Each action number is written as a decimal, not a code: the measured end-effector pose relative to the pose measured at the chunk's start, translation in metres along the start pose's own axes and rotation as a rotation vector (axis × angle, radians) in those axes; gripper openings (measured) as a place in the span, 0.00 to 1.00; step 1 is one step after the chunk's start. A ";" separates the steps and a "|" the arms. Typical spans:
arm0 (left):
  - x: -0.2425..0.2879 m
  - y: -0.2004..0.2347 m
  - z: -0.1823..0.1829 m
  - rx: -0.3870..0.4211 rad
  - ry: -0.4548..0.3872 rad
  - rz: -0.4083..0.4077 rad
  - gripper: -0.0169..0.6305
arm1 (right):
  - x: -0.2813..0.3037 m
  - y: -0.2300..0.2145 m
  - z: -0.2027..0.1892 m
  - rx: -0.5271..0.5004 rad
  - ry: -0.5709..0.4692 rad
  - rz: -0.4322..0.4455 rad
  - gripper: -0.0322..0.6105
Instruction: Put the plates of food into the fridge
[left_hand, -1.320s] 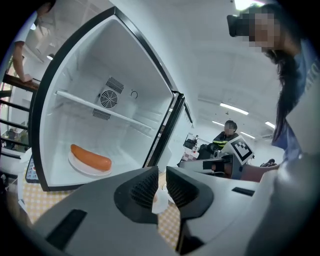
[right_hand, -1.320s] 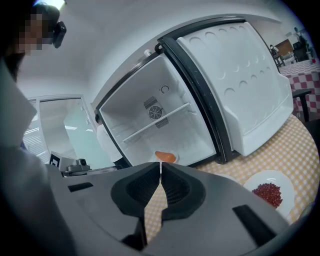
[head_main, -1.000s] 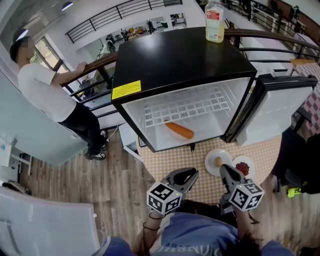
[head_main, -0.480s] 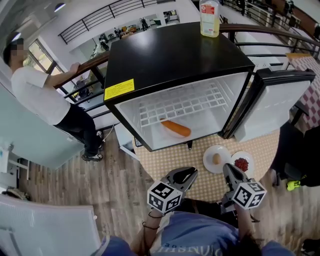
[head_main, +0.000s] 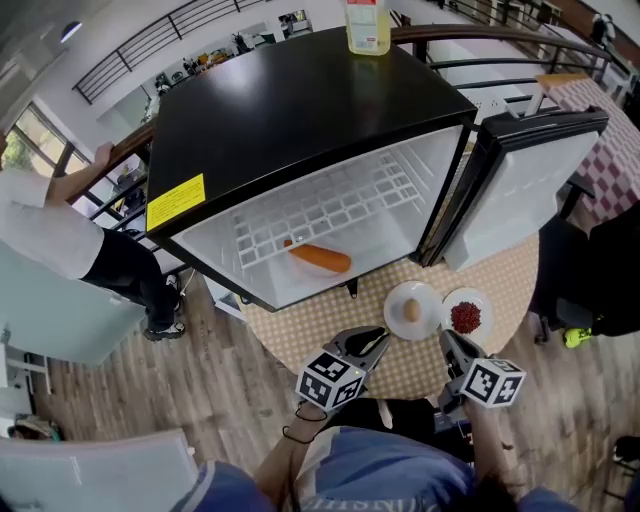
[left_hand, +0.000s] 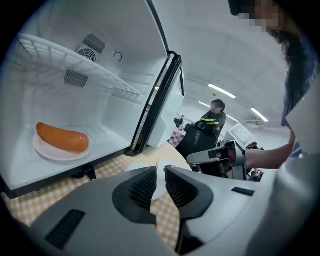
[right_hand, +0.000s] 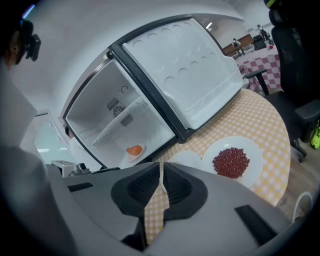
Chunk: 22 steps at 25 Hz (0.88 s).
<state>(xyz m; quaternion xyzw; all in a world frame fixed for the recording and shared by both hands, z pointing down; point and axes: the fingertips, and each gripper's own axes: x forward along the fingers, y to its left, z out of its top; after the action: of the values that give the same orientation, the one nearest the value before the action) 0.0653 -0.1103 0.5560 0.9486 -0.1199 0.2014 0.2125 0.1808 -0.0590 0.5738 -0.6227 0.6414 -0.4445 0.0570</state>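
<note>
Two plates of food sit on the round table (head_main: 505, 285) with the yellow checked cloth. One white plate (head_main: 466, 316) holds a heap of small red beans. The other white plate (head_main: 412, 310) is just beside it, nearer the fridge, and has one small brown round thing on it. I cannot tell what that food is.

A third plate (head_main: 318, 258) with a long orange sausage is inside the fridge (head_main: 300, 120). It lies on the fridge floor, under the white wire shelf (head_main: 320, 205).

The fridge is black outside and white inside. Its door (head_main: 520, 190) is swung wide open to the right. A bottle (head_main: 368, 25) with yellow stuff stands on top, near the back edge.

The left gripper (head_main: 372, 340) hangs over the near edge of the table, close to the plates. Its jaws are a little bit apart and hold nothing. The right gripper (head_main: 450, 345) hangs just in front of the bean plate. Its jaws are together, with only a thin slit between them, and hold nothing.

A person in a white top (head_main: 50, 235) stands well off to the left, by a railing.
</note>
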 end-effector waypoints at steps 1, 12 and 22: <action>0.006 0.004 -0.003 0.003 0.018 -0.008 0.10 | 0.003 -0.004 -0.001 0.015 0.001 -0.003 0.09; 0.062 0.070 -0.043 -0.037 0.213 0.006 0.11 | 0.049 -0.053 -0.042 0.078 0.088 -0.108 0.09; 0.094 0.092 -0.072 -0.131 0.349 -0.003 0.27 | 0.066 -0.081 -0.055 0.166 0.102 -0.173 0.23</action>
<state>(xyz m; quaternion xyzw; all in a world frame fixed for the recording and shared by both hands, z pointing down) 0.0967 -0.1719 0.6894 0.8836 -0.0925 0.3545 0.2917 0.1921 -0.0737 0.6903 -0.6454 0.5483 -0.5305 0.0372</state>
